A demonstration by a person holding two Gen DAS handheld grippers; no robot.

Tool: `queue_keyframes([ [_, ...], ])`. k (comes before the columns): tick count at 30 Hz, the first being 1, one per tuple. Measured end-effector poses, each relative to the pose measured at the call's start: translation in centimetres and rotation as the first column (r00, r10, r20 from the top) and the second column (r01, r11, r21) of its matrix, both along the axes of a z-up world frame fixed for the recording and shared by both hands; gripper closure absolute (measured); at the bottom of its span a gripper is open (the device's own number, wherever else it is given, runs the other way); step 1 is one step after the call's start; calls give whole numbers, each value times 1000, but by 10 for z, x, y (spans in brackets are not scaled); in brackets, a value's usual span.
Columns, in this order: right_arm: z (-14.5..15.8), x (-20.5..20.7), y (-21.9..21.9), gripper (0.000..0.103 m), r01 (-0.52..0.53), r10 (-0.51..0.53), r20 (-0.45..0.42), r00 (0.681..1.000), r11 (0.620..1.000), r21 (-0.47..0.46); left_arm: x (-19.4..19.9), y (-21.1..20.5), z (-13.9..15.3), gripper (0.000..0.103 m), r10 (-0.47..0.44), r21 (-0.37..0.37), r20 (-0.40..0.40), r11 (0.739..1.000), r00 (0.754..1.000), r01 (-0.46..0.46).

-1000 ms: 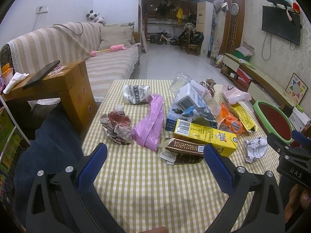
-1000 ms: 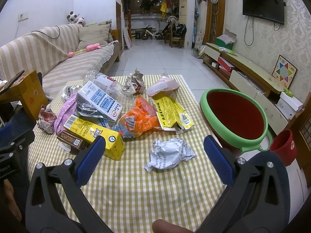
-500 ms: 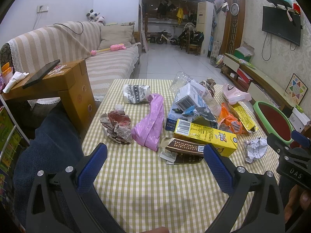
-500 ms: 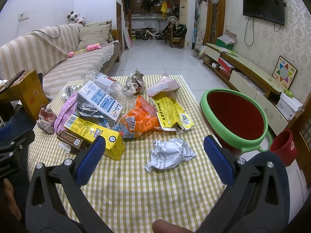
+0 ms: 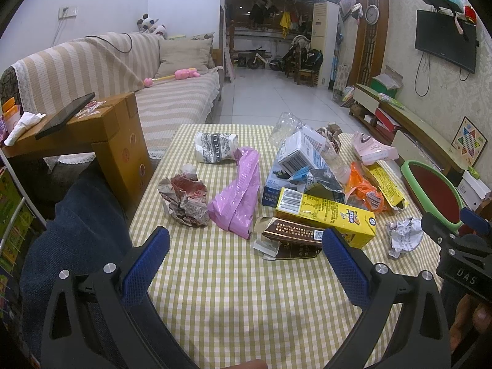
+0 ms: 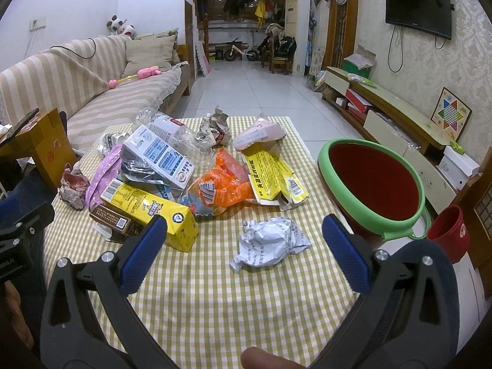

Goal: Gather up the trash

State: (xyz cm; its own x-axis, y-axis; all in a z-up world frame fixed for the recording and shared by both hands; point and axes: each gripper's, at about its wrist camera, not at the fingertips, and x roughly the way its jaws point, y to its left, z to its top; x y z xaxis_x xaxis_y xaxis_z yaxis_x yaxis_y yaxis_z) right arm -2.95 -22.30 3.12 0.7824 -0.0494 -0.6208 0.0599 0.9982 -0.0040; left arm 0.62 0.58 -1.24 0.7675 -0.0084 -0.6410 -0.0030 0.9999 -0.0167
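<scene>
Trash lies piled on a yellow checked table [image 5: 233, 289]: a crumpled red-white wrapper [image 5: 184, 200], a pink bag [image 5: 238, 196], a yellow carton [image 5: 326, 212], a brown box [image 5: 292, 236], an orange wrapper [image 6: 224, 187] and a crumpled white paper ball [image 6: 270, 241]. A green-rimmed red bin [image 6: 372, 181] stands at the table's right side. My left gripper [image 5: 246, 249] is open and empty, short of the pink bag and brown box. My right gripper [image 6: 244, 240] is open and empty, its jaws on either side of the paper ball and nearer than it.
A wooden side table [image 5: 92, 135] with a phone on it stands left of the table, a striped sofa [image 5: 153, 92] behind it. A small red bucket [image 6: 449, 230] sits beside the bin. A TV bench [image 6: 399, 117] runs along the right wall.
</scene>
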Motion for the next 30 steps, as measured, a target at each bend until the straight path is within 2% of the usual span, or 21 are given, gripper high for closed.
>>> queue_keyframes([
  [17,0,2,-1,4,-2,2,-9,1000,1000,14,2,1,-2,8,-3,-9,-8,1000,1000,3],
  [21,-1,4,-2,4,-17,18,-27,999,1000,20,1,2,-6,8,-6,-33,-30,999,1000,5],
  [27,12,9,-7,4,-56,56,-12,998,998,11,6,13,4,8,29,-71,-62,997,998,-34],
  [30,14,20,-14,4,-73,74,-43,996,997,36,14,21,5,8,39,-91,-95,995,995,-48],
])
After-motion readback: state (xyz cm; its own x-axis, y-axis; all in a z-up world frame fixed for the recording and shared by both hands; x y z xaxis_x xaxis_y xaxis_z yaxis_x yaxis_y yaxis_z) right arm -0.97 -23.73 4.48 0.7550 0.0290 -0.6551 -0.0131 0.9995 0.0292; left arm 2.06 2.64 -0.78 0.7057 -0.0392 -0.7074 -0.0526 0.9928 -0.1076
